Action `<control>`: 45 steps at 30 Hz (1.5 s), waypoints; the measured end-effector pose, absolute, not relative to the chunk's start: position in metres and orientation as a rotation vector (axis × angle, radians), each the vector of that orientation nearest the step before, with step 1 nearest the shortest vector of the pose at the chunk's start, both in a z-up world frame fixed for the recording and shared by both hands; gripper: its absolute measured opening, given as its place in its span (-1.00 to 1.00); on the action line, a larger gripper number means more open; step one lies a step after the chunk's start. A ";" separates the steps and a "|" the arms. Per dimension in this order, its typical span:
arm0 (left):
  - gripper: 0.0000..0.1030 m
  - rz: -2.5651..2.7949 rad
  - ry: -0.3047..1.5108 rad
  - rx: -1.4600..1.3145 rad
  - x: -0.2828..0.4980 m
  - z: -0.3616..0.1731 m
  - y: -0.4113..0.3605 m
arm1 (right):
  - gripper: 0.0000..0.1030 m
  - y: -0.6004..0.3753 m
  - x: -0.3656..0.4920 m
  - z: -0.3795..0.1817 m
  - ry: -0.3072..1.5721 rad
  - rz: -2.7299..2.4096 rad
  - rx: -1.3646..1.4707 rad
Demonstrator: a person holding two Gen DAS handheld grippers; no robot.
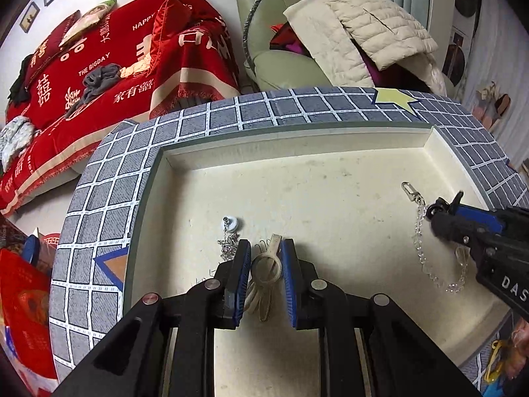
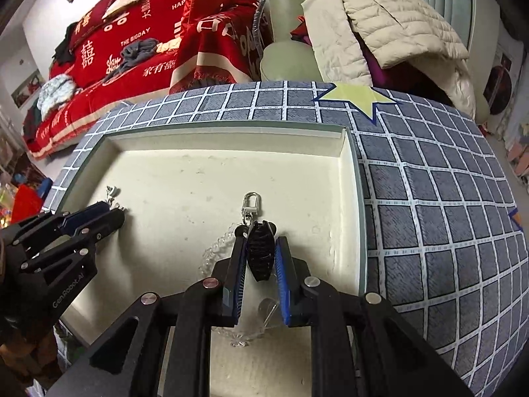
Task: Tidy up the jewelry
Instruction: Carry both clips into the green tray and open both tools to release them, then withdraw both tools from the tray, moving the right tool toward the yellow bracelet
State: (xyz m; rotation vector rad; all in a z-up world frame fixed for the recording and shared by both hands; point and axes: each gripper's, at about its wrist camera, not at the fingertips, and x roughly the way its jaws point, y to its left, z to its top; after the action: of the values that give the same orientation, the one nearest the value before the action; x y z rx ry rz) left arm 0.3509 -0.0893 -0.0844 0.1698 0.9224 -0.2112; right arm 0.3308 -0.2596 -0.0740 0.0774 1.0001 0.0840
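Observation:
A shallow cream tray lies on a blue-grey checked tablecloth. My left gripper is shut on a beige hair clip just above the tray floor. Beside its left finger lies a silver dangling earring with a white round cap. My right gripper stands open low over the tray, with a black claw clip between its fingers, leaning on the left pad. Under it lies a clear crystal chain with a silver clasp. In the right wrist view the left gripper enters from the left.
The tray's raised walls bound the working space. Beyond the table stand a sofa under a red blanket and a green armchair heaped with a cream quilted jacket. A yellow star marks the cloth.

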 end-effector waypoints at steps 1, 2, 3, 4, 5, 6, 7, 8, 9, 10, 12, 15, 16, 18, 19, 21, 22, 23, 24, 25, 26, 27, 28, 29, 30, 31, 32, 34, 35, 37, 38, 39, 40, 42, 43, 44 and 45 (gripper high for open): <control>-0.20 -0.209 0.923 0.173 0.351 -0.085 -0.090 | -0.05 -0.260 0.330 -0.074 1.002 0.082 0.082; -0.20 -0.206 0.923 0.178 0.351 -0.085 -0.091 | 0.14 -0.261 0.330 -0.073 0.997 0.076 0.088; -0.20 -0.205 0.924 0.182 0.351 -0.084 -0.091 | 0.16 -0.263 0.329 -0.072 0.991 0.074 0.093; -0.20 -0.205 0.925 0.185 0.350 -0.084 -0.092 | 0.18 -0.264 0.329 -0.071 0.988 0.077 0.103; -0.20 -0.205 0.926 0.189 0.350 -0.084 -0.092 | 0.23 -0.265 0.329 -0.070 0.987 0.081 0.113; -0.20 -0.203 0.925 0.190 0.349 -0.084 -0.092 | 0.28 -0.268 0.328 -0.068 0.985 0.086 0.132; -0.20 -0.200 0.923 0.188 0.348 -0.084 -0.092 | 0.31 -0.269 0.326 -0.065 0.977 0.089 0.149; -0.20 -0.197 0.922 0.183 0.348 -0.083 -0.091 | 0.35 -0.271 0.325 -0.061 0.963 0.094 0.168; -0.20 -0.198 0.922 0.177 0.347 -0.082 -0.091 | 0.39 -0.273 0.323 -0.057 0.952 0.100 0.181; -0.20 -0.198 0.920 0.176 0.347 -0.082 -0.091 | 0.46 -0.273 0.322 -0.053 0.942 0.106 0.190; -0.20 -0.196 0.918 0.183 0.346 -0.081 -0.091 | 0.52 -0.273 0.319 -0.046 0.923 0.112 0.199; -0.17 -0.193 0.911 0.185 0.345 -0.078 -0.091 | 0.53 -0.270 0.316 -0.039 0.905 0.116 0.203; 0.29 -0.195 0.910 0.180 0.345 -0.077 -0.091 | 0.53 -0.270 0.315 -0.037 0.902 0.118 0.206; 1.00 -0.181 0.879 0.163 0.342 -0.072 -0.088 | 0.53 -0.269 0.313 -0.035 0.895 0.121 0.216; 1.00 -0.178 0.852 0.160 0.339 -0.068 -0.087 | 0.53 -0.269 0.311 -0.033 0.891 0.121 0.221; 1.00 -0.187 0.841 0.174 0.336 -0.064 -0.088 | 0.53 -0.269 0.309 -0.031 0.885 0.124 0.228; 1.00 -0.187 0.845 0.179 0.337 -0.063 -0.089 | 0.53 -0.269 0.309 -0.030 0.886 0.125 0.229; 1.00 -0.188 0.845 0.179 0.337 -0.062 -0.089 | 0.53 -0.269 0.308 -0.030 0.887 0.124 0.230; 1.00 -0.187 0.842 0.178 0.336 -0.060 -0.088 | 0.53 -0.269 0.308 -0.029 0.885 0.123 0.230; 1.00 -0.184 0.838 0.173 0.336 -0.058 -0.087 | 0.53 -0.270 0.306 -0.028 0.882 0.123 0.233; 1.00 -0.183 0.834 0.169 0.335 -0.056 -0.086 | 0.53 -0.270 0.305 -0.026 0.880 0.126 0.237; 1.00 -0.183 0.829 0.163 0.334 -0.054 -0.085 | 0.53 -0.270 0.303 -0.025 0.877 0.128 0.240; 1.00 -0.181 0.822 0.156 0.332 -0.051 -0.083 | 0.53 -0.271 0.300 -0.023 0.874 0.130 0.244; 1.00 -0.178 0.816 0.153 0.330 -0.049 -0.081 | 0.56 -0.271 0.297 -0.021 0.870 0.135 0.250; 1.00 -0.170 0.809 0.152 0.328 -0.046 -0.079 | 0.58 -0.272 0.295 -0.019 0.868 0.138 0.255; 1.00 -0.165 0.792 0.149 0.324 -0.042 -0.076 | 0.60 -0.273 0.291 -0.016 0.859 0.142 0.266; 1.00 -0.164 0.780 0.149 0.321 -0.039 -0.074 | 0.63 -0.274 0.288 -0.014 0.852 0.142 0.273; 1.00 -0.159 0.767 0.148 0.314 -0.031 -0.069 | 0.66 -0.277 0.279 -0.007 0.829 0.142 0.302; 1.00 -0.160 0.763 0.145 0.311 -0.028 -0.067 | 0.67 -0.278 0.274 -0.003 0.821 0.144 0.316; 1.00 -0.168 0.759 0.139 0.303 -0.022 -0.062 | 0.67 -0.280 0.267 0.003 0.803 0.142 0.331; 1.00 -0.173 0.758 0.137 0.298 -0.020 -0.059 | 0.69 -0.281 0.260 0.007 0.786 0.140 0.334; 1.00 -0.176 0.759 0.136 0.294 -0.018 -0.058 | 0.80 -0.281 0.255 0.011 0.772 0.139 0.334; 1.00 -0.181 0.761 0.136 0.288 -0.016 -0.056 | 0.98 -0.282 0.249 0.015 0.757 0.137 0.331; 1.00 -0.183 0.770 0.134 0.278 -0.014 -0.052 | 1.00 -0.284 0.240 0.024 0.715 0.135 0.331; 1.00 -0.182 0.775 0.126 0.272 -0.013 -0.049 | 1.00 -0.284 0.236 0.027 0.710 0.138 0.332; 1.00 -0.181 0.775 0.115 0.267 -0.011 -0.046 | 1.00 -0.285 0.231 0.031 0.711 0.138 0.330; 1.00 -0.188 0.776 0.107 0.260 -0.011 -0.043 | 1.00 -0.286 0.227 0.033 0.712 0.137 0.326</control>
State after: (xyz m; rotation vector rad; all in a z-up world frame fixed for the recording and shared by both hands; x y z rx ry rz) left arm 0.2602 -0.0428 -0.0107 0.1072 0.7764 -0.1876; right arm 0.2274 -0.2857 0.0333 0.3265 0.7120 0.1371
